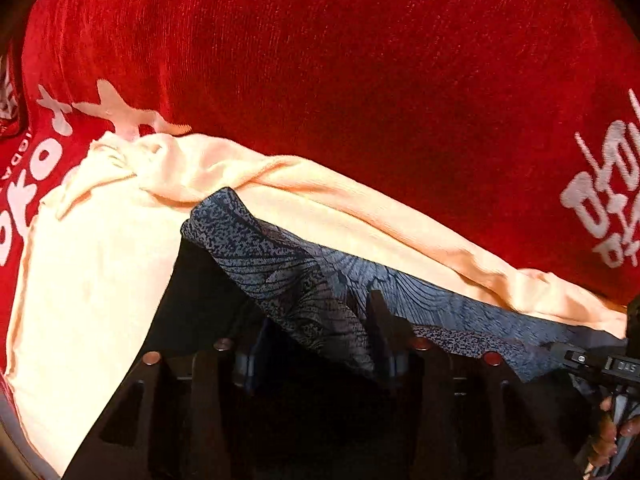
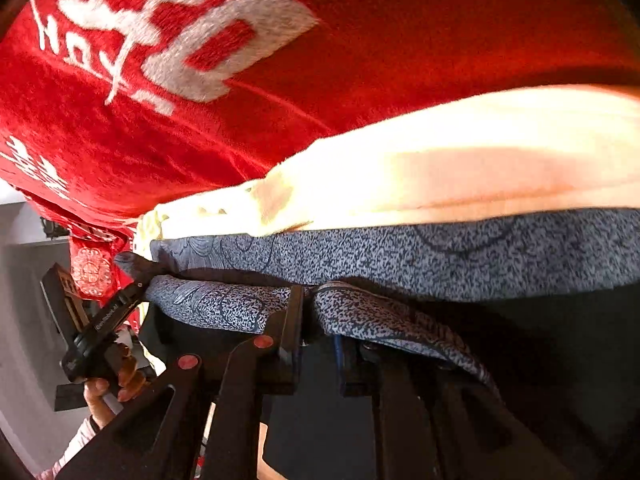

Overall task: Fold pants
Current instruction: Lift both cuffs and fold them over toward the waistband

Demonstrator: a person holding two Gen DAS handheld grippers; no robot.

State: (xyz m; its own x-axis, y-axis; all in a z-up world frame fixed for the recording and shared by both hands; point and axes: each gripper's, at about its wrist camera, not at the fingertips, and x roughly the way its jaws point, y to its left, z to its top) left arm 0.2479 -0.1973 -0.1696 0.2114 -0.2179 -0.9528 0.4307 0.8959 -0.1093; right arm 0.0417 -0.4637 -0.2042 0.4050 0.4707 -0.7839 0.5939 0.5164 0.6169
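Observation:
The pants [image 1: 304,276] are grey-blue cloth with a dark feather print. They lie over a pale peach cloth [image 1: 100,248] on a red blanket [image 1: 360,80]. My left gripper [image 1: 320,332] is shut on one edge of the pants, which drape over its fingers. My right gripper [image 2: 316,320] is shut on a fold of the pants [image 2: 440,252] and holds it just above the peach cloth [image 2: 440,168]. The right gripper shows at the right edge of the left wrist view [image 1: 616,364]. The left gripper shows at the left of the right wrist view [image 2: 112,320], pinching the same pants edge.
The red blanket [image 2: 360,60] with white lettering [image 2: 224,48] covers the whole work surface. The blanket's edge hangs down at the left in the right wrist view, with a grey floor or wall [image 2: 24,280] beyond it. A hand [image 2: 108,388] holds the left gripper.

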